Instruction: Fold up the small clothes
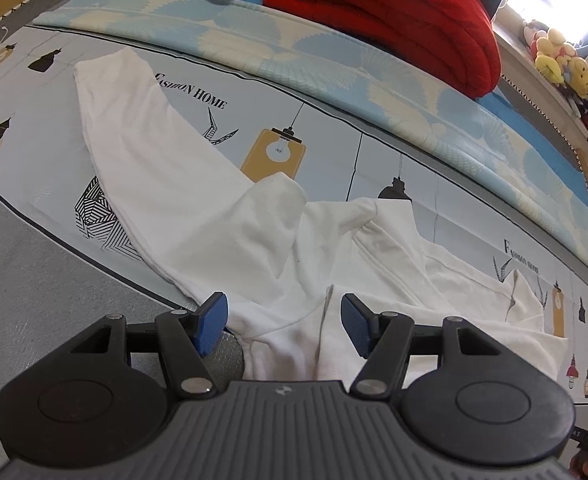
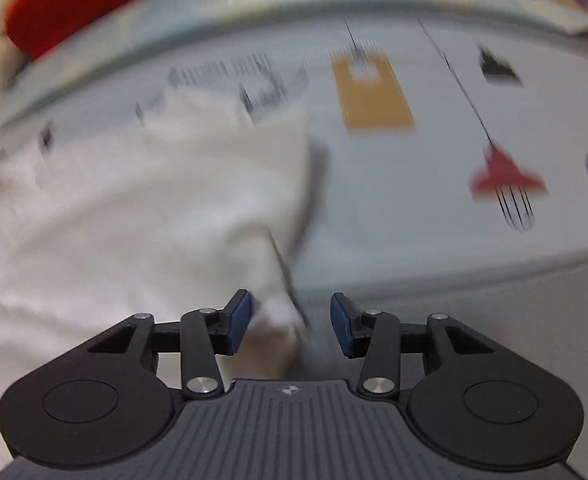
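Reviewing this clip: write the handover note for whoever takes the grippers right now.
Left gripper: open, holding nothing, low over the white cotton garment.
Right gripper: open, a corner of the garment between its fingers, not pinched; that view is blurred.
Garment lies crumpled on the lamp-printed bed sheet, one long part stretched away.
Done: no neat fold visible.
Left: flatten, fold.

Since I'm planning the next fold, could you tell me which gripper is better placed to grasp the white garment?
Probably the left gripper: its view is sharp, with the white garment between its open jaws. The right gripper is open over a cloth corner, but its view is blurred.
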Demonstrator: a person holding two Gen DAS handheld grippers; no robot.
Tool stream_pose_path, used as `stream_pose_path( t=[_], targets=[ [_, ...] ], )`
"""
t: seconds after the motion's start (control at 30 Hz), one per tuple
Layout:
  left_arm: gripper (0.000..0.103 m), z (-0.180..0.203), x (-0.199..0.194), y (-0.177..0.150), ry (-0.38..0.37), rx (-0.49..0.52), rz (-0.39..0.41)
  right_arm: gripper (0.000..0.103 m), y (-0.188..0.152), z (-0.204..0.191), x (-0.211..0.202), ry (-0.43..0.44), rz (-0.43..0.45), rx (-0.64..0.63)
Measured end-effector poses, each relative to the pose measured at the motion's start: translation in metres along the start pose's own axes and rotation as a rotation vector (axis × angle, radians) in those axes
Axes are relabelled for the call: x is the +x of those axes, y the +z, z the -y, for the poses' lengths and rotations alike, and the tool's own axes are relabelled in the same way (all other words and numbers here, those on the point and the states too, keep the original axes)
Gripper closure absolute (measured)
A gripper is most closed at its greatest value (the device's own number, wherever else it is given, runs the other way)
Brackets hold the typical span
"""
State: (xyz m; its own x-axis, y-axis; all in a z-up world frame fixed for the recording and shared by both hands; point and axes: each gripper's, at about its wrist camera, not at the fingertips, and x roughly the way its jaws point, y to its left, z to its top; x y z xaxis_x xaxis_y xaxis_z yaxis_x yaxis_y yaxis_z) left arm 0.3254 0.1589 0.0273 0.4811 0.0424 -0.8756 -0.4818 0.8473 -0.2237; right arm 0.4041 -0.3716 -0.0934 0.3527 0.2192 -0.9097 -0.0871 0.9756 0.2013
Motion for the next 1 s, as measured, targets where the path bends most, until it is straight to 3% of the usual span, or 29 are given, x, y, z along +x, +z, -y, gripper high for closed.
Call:
stream_pose_path(
  t=[0.07,0.17,0.33,0.47,0.57,0.63,0.8,0.87,1.0],
  targets=[
    [0.035,0.000,-0.004,-0.001,-0.007,-0.001,0.005,0.058,-0.006,0.009,-0.009,-0.003,-0.006,0.042],
    [0.035,0.000,-0.008,-0.003,-0.014,0.001,0.006,0.057,-0.015,0.005,-0.022,-0.081,0.014,0.007],
    [0.035,-0.002,-0.011,-0.008,-0.012,0.004,0.008,0.058,-0.014,0.002,-0.030,0.034,0.129,0.055],
    [0.035,-0.005,-0.010,-0.008,-0.003,0.006,0.002,0.059,-0.010,-0.004,-0.008,-0.034,0.102,0.051],
    [0.035,-0.010,-0.007,-0.005,0.003,-0.005,0.001,0.087,-0.001,-0.010,-0.004,-0.002,0.105,0.049],
    [0.035,-0.012,-0.007,-0.002,0.006,-0.013,0.006,0.092,0.006,-0.016,-0.012,-0.041,0.151,0.029],
    [0.035,-0.011,-0.003,0.000,-0.004,-0.001,-0.007,0.091,0.011,-0.013,-0.010,-0.102,0.116,0.095],
    [0.035,-0.010,-0.003,0.000,-0.006,0.003,-0.009,0.089,0.013,-0.024,-0.022,-0.151,0.173,0.067],
    [0.035,-0.014,-0.005,0.001,-0.008,-0.004,-0.006,0.078,0.010,-0.039,-0.052,-0.147,0.293,0.073]
  ],
)
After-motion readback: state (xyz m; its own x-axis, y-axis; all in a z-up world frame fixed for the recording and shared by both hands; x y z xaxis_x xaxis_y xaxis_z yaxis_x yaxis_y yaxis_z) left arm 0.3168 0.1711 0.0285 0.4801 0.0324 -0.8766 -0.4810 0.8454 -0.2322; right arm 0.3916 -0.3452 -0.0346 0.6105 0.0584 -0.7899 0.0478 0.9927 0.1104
